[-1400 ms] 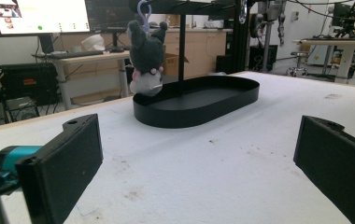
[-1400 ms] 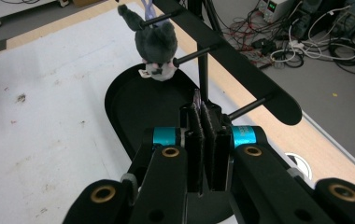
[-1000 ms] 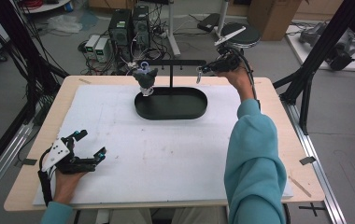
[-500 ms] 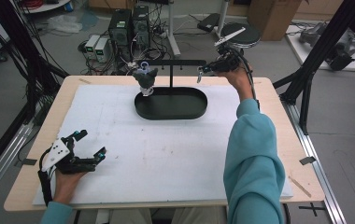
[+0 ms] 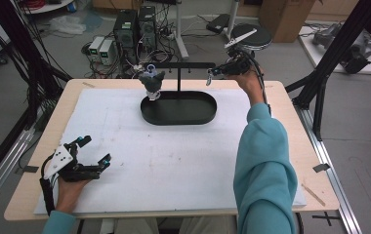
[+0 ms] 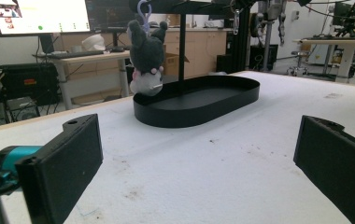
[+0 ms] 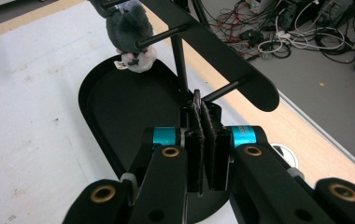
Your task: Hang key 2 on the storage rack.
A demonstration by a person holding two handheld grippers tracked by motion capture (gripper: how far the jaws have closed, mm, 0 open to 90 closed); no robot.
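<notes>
A grey and black plush keychain [image 5: 152, 83] [image 6: 145, 56] [image 7: 131, 32] hangs from the left peg of a black T-shaped rack [image 5: 183, 65] [image 7: 213, 51]. The rack stands in a black oval tray [image 5: 178, 118] [image 6: 199, 112] [image 7: 91, 93] at the back of the table. My right gripper [image 5: 217, 72] [image 7: 203, 112] is held up at the rack's right end, close to the right peg. It is shut on a thin dark strap, and a small silver clip [image 5: 209, 77] hangs at its tips. My left gripper [image 5: 95, 149] [image 6: 194, 158] rests open on the white mat at the front left, holding nothing.
A white mat [image 5: 174, 161] covers most of the wooden table [image 5: 291, 126]. Computers and cables [image 5: 134, 29] lie on the floor behind the table. Black frame posts [image 5: 320, 83] stand at both sides. The person's teal sleeve [image 5: 264, 165] crosses the right half of the mat.
</notes>
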